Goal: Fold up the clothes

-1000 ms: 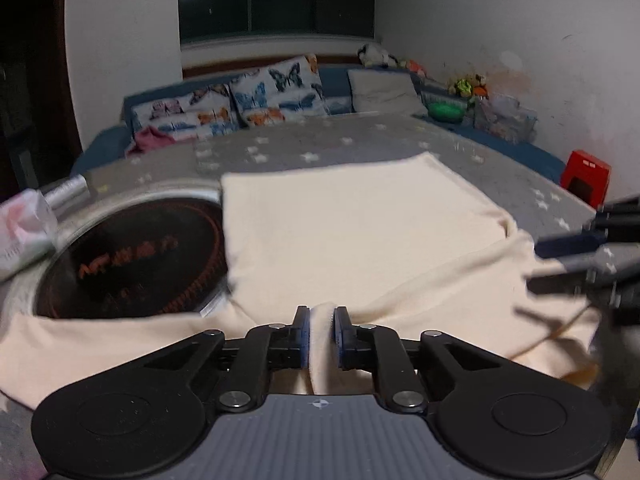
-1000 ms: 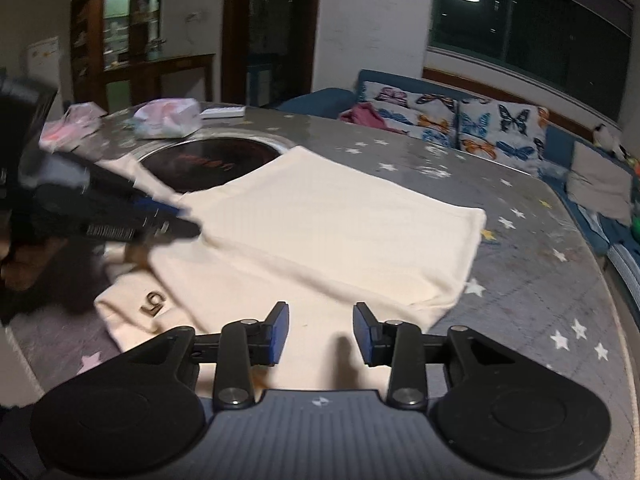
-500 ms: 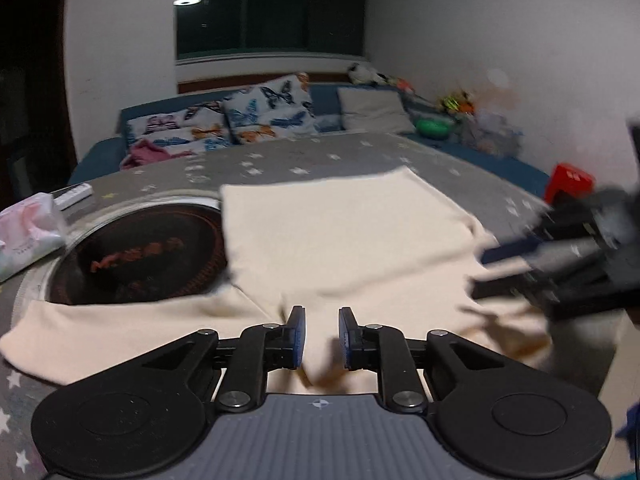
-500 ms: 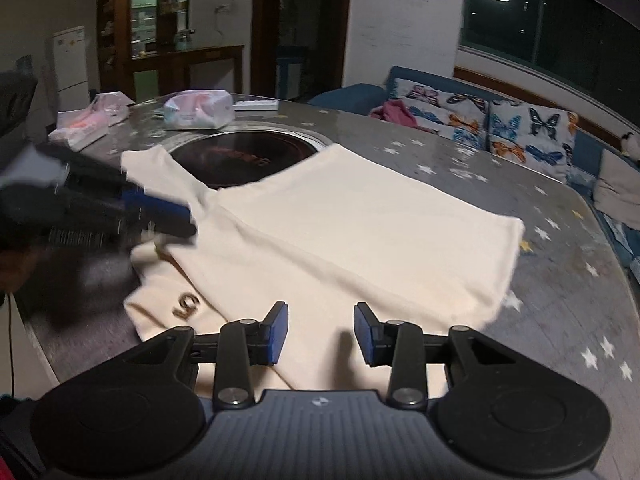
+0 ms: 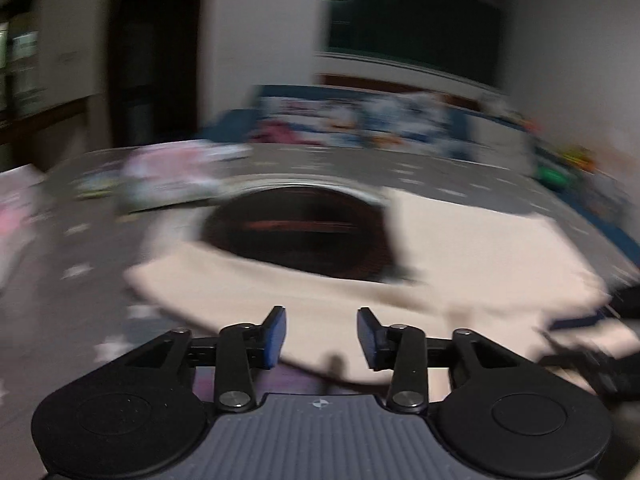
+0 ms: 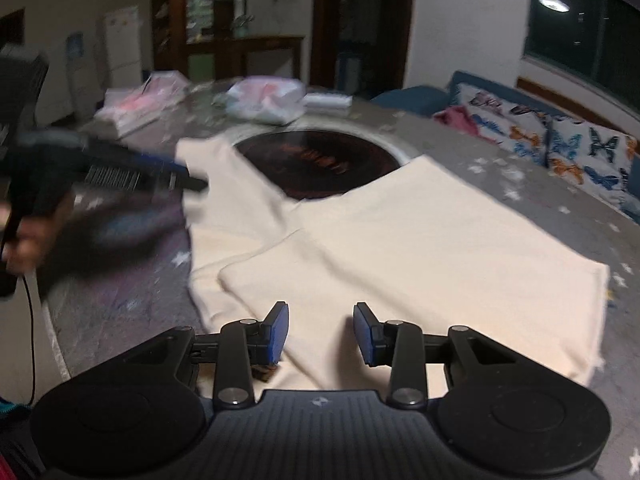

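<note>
Cloth covers most of the near tabletop: a cream garment (image 6: 400, 240) lies flat on the grey star-patterned table (image 6: 520, 172), one side already folded over the body and a long sleeve (image 6: 224, 184) trailing off toward the left. Furthest left, the left gripper (image 5: 320, 334) hangs over that sleeve end with its blue pads (image 5: 276, 334) well apart and nothing between them; its view is badly smeared, so the exact edge beneath cannot be told. Right of it, the dark round cooktop (image 6: 320, 160) is set into the table, with the sleeve skirting its rim and the garment's body overlapping its near side. Further right, the right gripper (image 6: 320, 332) is likewise wide open and empty, poised above the near hem. Likely trouble: a hurried pinch could catch only the top layer and drag the finished fold askew, or pull the sleeve across the cooktop's rim, where it may snag. Plastic-wrapped packs (image 6: 264, 98) sit beyond the cooktop, apart from the garment, and butterfly cushions (image 6: 560, 148) line the sofa at far right.
</note>
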Available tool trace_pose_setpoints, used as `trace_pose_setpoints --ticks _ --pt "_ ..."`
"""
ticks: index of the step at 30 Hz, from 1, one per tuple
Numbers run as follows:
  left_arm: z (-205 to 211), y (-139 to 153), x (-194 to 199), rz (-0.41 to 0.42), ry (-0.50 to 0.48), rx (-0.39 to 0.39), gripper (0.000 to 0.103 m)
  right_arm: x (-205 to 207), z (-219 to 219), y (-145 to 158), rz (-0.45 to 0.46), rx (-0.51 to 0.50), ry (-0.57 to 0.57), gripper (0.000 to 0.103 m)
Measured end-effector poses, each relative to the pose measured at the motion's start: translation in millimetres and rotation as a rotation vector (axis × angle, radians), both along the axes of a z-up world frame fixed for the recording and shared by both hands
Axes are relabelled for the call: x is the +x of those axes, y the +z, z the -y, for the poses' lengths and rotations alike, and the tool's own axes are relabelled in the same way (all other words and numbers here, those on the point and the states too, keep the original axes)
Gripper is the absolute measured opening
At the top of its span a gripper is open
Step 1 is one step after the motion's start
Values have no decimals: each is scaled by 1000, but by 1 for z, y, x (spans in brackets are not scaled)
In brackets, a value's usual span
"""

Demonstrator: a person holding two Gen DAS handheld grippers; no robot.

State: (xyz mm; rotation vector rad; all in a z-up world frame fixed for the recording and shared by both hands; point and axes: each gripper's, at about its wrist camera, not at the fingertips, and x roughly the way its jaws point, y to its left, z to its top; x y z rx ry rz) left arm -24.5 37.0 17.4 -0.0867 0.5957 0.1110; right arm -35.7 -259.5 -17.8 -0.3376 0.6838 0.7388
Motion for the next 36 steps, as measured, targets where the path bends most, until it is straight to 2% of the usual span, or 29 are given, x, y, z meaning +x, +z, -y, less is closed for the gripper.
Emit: trace_pose_setpoints --ticks 2,4,9,13,15,17,19,21,26,33,36 --pt "-17 -2 4 -16 104 19 46 -1 -4 -1 9 -9 4 36" --pt "-37 -4 9 -24 182 5 46 -3 -6 1 16 -6 6 36" --pt "-75 -11 31 -45 314 -21 46 -12 -4 11 43 0 8 36" --pt "-95 -17 44 -48 361 -61 44 -17 1 13 51 -3 -2 36" --pt "-95 -18 47 -44 347 -65 43 -19 4 14 54 -4 -8 36" --pt "-94 -19 49 -38 328 -64 23 -20 8 14 50 2 -24 36" --pt "-93 -20 50 -27 315 -83 10 -21 14 15 50 12 -47 36" --pt "-90 -14 49 -14 313 -97 6 -22 20 16 51 24 -70 36" --pt "-65 24 39 79 195 -184 5 -25 37 20 58 56 -126 36" --pt "17 89 14 237 -123 -272 5 -29 67 21 64 104 -228 36" --pt "54 106 6 269 -251 -299 5 -32 83 21 70 127 -272 36"
